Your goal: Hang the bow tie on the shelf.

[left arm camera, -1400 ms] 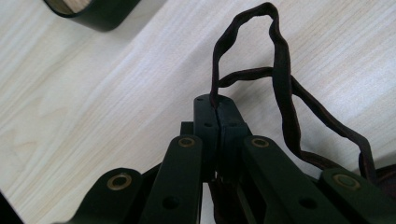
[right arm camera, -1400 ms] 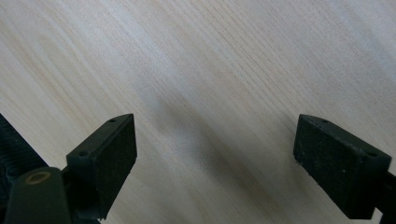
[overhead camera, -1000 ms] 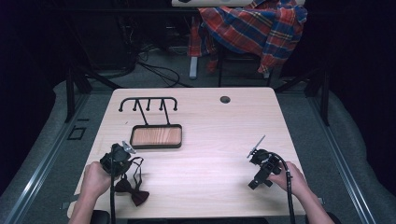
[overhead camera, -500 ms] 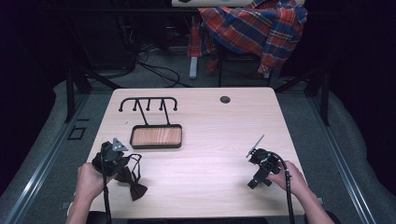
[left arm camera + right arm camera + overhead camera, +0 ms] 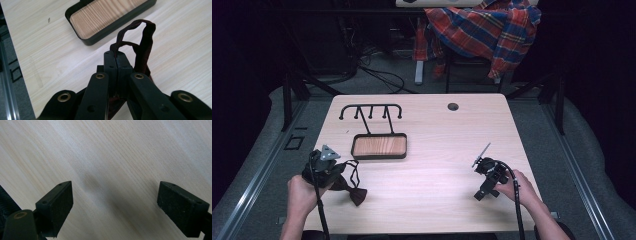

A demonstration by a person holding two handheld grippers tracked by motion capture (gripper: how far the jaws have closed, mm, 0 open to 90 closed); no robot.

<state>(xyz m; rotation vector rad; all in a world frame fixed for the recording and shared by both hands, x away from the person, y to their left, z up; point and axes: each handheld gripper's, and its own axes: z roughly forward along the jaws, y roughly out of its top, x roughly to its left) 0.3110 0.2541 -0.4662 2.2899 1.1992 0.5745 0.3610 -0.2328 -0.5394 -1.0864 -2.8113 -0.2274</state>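
The left gripper (image 5: 116,65), jaws pinched on the strap of a dark bow tie (image 5: 353,189) trailing just beside it, should lift slowly toward the wooden tray (image 5: 378,146) ahead, while the right gripper (image 5: 121,203) hangs spread above bare table (image 5: 452,165).

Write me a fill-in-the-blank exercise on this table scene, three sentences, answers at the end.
1. The left gripper is shut on the strap of a dark ____.
2. The right gripper hangs over bare table with its jaws ____.
3. The tray beside the hook rack has a ____ floor.

Answers: bow tie; open; wooden
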